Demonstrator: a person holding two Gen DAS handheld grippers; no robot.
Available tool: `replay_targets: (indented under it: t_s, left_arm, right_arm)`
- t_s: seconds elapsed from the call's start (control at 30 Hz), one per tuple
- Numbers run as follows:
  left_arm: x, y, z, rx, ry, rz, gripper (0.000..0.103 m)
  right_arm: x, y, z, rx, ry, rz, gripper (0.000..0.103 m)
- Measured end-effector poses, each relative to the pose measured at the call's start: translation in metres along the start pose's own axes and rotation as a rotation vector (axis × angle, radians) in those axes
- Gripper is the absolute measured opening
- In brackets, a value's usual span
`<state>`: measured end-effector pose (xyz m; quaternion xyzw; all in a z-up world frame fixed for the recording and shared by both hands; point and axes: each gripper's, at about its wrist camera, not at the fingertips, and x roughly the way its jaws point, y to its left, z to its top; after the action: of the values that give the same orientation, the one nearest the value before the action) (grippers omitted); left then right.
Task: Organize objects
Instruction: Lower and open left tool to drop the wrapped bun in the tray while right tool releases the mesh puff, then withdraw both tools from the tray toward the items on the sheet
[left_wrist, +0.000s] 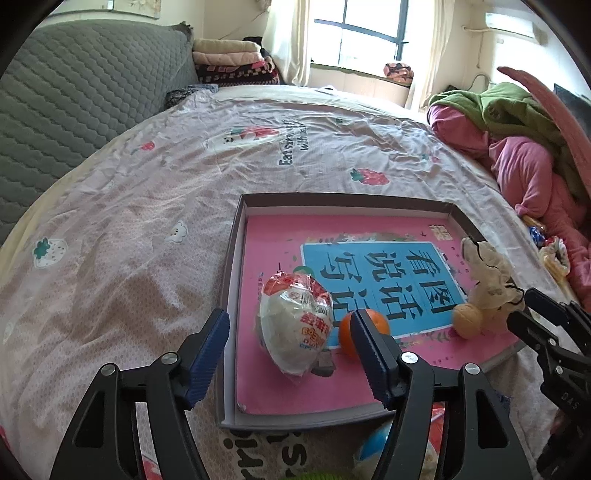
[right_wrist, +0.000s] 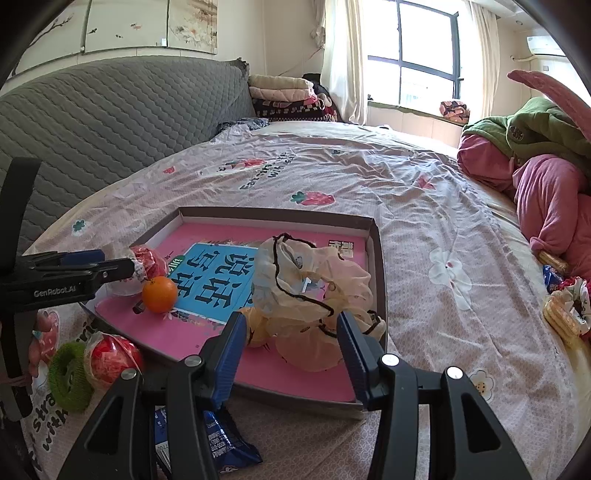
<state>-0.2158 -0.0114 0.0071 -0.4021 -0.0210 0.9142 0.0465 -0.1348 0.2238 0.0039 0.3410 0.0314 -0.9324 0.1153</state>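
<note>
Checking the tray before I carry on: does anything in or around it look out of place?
Nothing is spilled or broken. Several items still lie outside the tray on the bed: a green ring, a red-wrapped ball and a blue packet near its front edge, plus snacks to the right.

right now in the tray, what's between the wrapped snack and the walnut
The orange lies between the wrapped snack and the walnut, on the pink book in the tray. The left wrist view shows it.
</note>
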Motion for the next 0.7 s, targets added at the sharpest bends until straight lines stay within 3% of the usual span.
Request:
replay_targets:
  t_s: [0.23,0.33,0.43,0.7]
  left_arm:
    - [-0.005,0.001,-0.002,-0.01,-0.002,-0.007,0.07]
    - [-0.011,0.001,-0.002,-0.018,-0.014,-0.01,0.07]
    - [-0.018,0.0,-0.003,-0.026,-0.033,-0.013,0.075]
    - [-0.035,-0.003,-0.006,-0.018,-0.059,-0.012,0.075]
  right_arm:
    - [0.0,0.0,0.0,0.004,-0.003,-0.003,0.052]
    - [-0.002,0.0,0.0,0.009,-0.007,-0.002,0.058]
    - [-0.002,-0.001,0.0,0.01,-0.011,-0.004,0.058]
    - [-0.008,-0.002,0.001,0.021,-0.026,-0.006,0.059]
